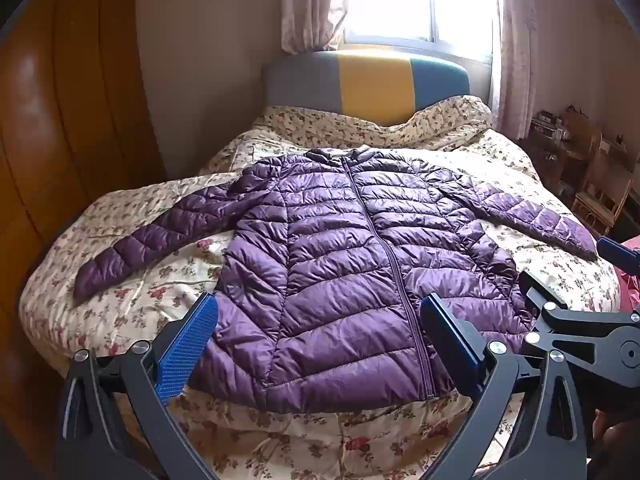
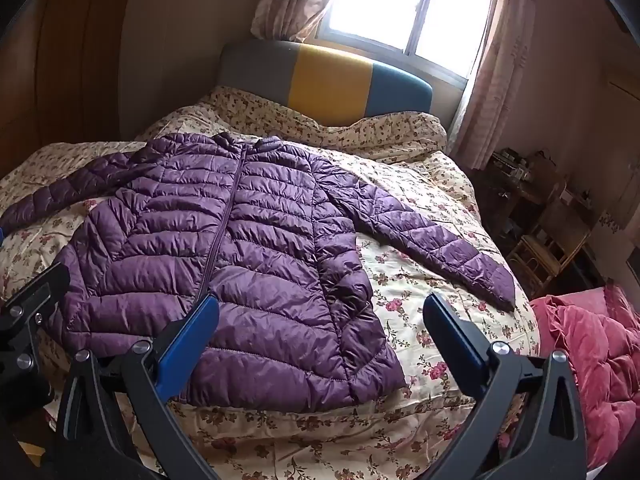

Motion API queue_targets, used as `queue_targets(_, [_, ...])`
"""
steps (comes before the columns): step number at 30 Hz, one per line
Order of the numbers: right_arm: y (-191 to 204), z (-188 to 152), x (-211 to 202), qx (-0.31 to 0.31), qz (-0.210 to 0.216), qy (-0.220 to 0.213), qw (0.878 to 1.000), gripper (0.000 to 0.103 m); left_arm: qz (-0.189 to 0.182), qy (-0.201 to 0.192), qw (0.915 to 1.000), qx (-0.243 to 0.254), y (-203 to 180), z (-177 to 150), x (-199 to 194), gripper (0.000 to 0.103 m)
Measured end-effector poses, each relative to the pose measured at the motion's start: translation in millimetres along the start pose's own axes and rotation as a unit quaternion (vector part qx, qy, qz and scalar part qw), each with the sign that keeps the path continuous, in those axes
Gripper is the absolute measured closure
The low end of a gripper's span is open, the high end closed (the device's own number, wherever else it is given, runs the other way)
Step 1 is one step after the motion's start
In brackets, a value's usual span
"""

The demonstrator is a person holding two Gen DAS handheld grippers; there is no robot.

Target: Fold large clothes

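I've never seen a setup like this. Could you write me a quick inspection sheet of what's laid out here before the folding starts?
Surface: bed with a cream floral quilt, rumpled near the headboard.
Job's things: purple quilted puffer jacket lying flat, front up, zipped, both sleeves spread out to the sides; not yet folded.
Clutter: pink-red quilted blanket at the bed's right edge.
Grippers: left tongs open over the jacket's hem, holding nothing; right tongs open over the jacket's lower right corner, holding nothing.
Cables: nothing seen.
Surroundings: grey, yellow and teal padded headboard, bright window with pale curtains, wooden wardrobe on the left, wooden shelves and a chair on the right.
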State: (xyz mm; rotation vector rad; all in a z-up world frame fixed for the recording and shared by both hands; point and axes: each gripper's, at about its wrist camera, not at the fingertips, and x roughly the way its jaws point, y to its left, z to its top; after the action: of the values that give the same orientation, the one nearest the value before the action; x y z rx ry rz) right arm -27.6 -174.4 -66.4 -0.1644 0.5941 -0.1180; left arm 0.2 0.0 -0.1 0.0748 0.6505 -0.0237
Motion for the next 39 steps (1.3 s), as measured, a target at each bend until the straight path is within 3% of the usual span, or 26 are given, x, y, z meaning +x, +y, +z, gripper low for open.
queue_targets(39, [7,-3,22,-0.014,0.002,0.022,1.0,0.002,-0.006,0.022,0.9993,-0.028,9,-13,15,0.003])
